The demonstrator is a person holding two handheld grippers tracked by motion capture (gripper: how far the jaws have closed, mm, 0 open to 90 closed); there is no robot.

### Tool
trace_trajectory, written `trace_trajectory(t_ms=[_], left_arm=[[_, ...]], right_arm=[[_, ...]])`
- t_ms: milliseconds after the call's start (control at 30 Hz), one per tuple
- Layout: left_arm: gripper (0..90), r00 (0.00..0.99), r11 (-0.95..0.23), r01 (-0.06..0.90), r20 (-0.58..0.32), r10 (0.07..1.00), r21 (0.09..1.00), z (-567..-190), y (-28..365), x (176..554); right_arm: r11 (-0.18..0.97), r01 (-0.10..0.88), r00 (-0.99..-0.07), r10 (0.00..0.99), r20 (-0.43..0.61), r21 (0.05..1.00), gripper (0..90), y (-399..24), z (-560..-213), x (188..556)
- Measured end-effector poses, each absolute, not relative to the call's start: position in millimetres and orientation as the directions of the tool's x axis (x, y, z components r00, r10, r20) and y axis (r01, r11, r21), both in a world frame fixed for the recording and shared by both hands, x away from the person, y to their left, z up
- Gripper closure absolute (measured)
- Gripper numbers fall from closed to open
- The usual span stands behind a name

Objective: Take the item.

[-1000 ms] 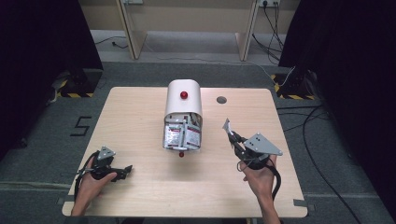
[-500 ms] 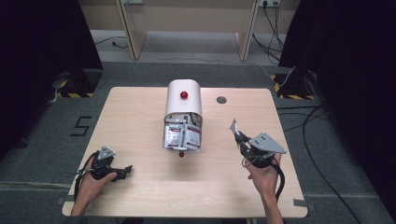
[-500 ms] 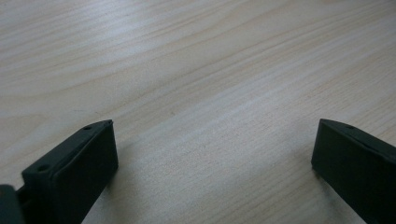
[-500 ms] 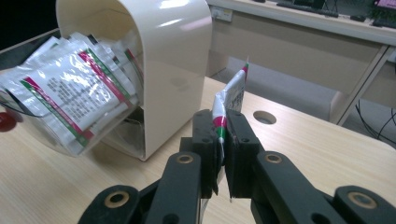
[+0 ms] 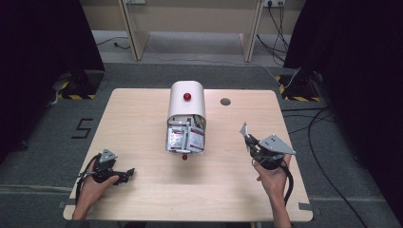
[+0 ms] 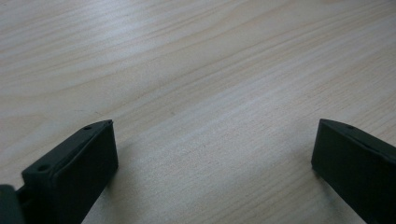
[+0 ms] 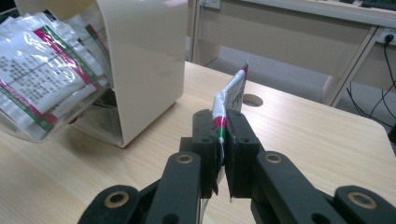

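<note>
Rightward and lower drifts the right gripper (image 5: 248, 139), jaws pinching a sachet (image 7: 229, 100) upright, clear of the cream dispenser (image 5: 187, 107) for a clean carry. Left gripper (image 5: 124, 173) rests spread on the table (image 5: 142, 118), out of the way.

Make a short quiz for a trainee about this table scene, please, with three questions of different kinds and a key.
1. True or false: the right gripper is shut on a packet.
2. Multiple choice: how do the jaws of the left gripper stand? A) wide open over bare table; B) shut on a packet; C) closed on the red knob.
3. Short answer: what lies in the clear open front of the cream dispenser?

Key
1. True; the packet stands upright, pinched between the two black jaws.
2. A; nothing lies between them.
3. A stack of white packets with red and green stripes.
</note>
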State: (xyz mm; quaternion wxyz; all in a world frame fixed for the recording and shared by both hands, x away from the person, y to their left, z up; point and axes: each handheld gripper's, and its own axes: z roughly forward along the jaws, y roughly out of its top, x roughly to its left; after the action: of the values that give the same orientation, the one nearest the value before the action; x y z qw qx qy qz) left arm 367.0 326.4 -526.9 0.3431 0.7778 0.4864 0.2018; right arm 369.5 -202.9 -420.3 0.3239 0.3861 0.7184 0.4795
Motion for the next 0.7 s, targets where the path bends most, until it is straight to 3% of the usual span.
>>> trace_trajectory(t_ms=[700], left_arm=[[0.0,0.448,-0.292,0.617,-0.021,0.894,0.730,-526.9,327.0,366.1]], right_arm=[[0.248,0.325,-0.431,0.898,-0.090,0.913,84.3,-221.2,-448.4,388.6]])
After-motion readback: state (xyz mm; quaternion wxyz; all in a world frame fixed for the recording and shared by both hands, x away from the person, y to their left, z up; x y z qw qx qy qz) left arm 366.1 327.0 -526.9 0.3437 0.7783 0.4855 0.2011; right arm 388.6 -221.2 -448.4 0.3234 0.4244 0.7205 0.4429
